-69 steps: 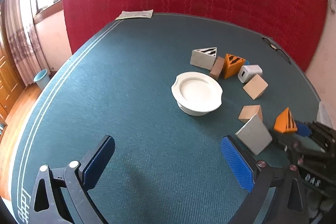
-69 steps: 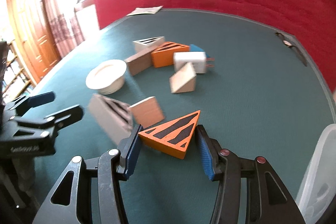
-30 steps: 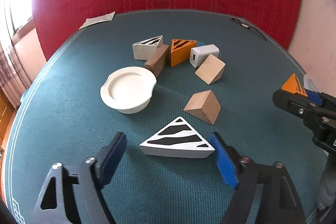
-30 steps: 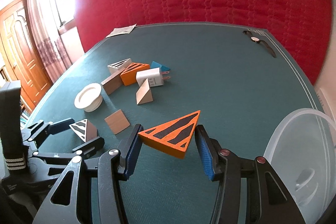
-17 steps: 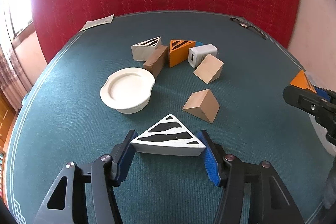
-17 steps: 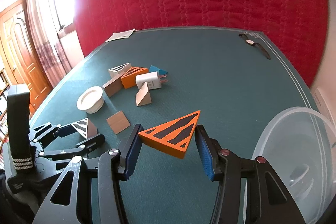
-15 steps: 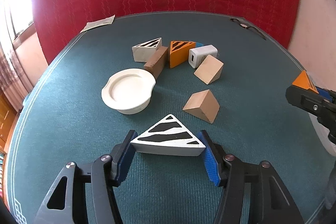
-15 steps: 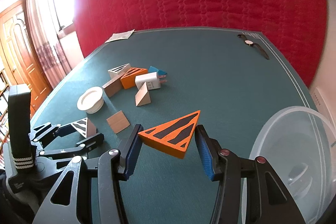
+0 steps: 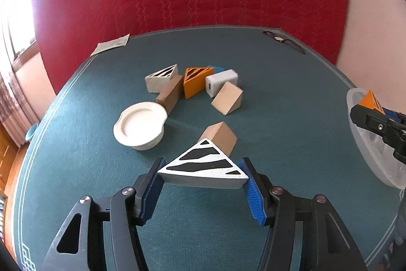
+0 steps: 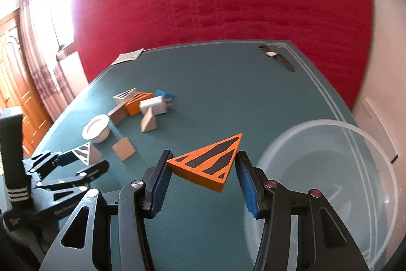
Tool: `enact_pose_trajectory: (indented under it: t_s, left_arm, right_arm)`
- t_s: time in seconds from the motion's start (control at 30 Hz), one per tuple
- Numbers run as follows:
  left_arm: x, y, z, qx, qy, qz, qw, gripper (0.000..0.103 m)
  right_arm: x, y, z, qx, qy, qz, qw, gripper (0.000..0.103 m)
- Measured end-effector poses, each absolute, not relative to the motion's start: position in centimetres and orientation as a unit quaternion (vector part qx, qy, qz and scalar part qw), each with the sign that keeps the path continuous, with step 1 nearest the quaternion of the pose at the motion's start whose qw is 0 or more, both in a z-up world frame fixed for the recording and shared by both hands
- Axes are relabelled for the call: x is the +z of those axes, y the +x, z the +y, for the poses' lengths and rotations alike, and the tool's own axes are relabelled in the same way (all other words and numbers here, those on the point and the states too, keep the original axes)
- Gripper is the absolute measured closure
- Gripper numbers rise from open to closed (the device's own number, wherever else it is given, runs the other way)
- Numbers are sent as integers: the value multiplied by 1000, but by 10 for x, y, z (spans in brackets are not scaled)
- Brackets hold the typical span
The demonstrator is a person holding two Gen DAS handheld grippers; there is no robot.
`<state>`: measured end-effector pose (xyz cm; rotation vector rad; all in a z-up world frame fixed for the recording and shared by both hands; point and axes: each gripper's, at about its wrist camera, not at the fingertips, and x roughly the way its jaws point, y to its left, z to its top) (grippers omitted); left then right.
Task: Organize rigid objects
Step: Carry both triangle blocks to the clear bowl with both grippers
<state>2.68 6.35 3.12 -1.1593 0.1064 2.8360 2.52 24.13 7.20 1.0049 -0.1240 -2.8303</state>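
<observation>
My left gripper (image 9: 201, 178) is shut on a white wedge with black stripes (image 9: 203, 166) and holds it above the green table (image 9: 76, 151). My right gripper (image 10: 203, 169) is shut on an orange wedge with black stripes (image 10: 208, 161), held above the table just left of a clear plastic bowl (image 10: 330, 169). In the left wrist view the right gripper (image 9: 375, 113) with its orange wedge (image 9: 370, 100) is at the rim of the bowl (image 9: 368, 144). The left gripper (image 10: 81, 159) with the white wedge (image 10: 86, 153) shows low at the left in the right wrist view.
A white dish (image 9: 139, 125), two plain wooden wedges (image 9: 219, 136) (image 9: 227, 100), a brown block (image 9: 170, 95), a white striped wedge (image 9: 161, 76), an orange striped wedge (image 9: 194, 81), a white charger (image 9: 220, 80) and a blue piece lie mid-table. A watch (image 10: 276, 57) and a paper (image 9: 110, 47) lie at the far edge.
My left gripper closed on the white striped wedge and lifted it. My right gripper carried the orange wedge up and right, closer to the clear bowl.
</observation>
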Motion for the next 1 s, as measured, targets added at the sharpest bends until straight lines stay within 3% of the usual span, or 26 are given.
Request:
enact_pose_trajectory:
  t_s: [1.0]
  left_arm:
    - [72, 45, 187, 921, -328, 97, 184, 41]
  right_arm:
    - [67, 79, 382, -930, 322, -130, -120, 51]
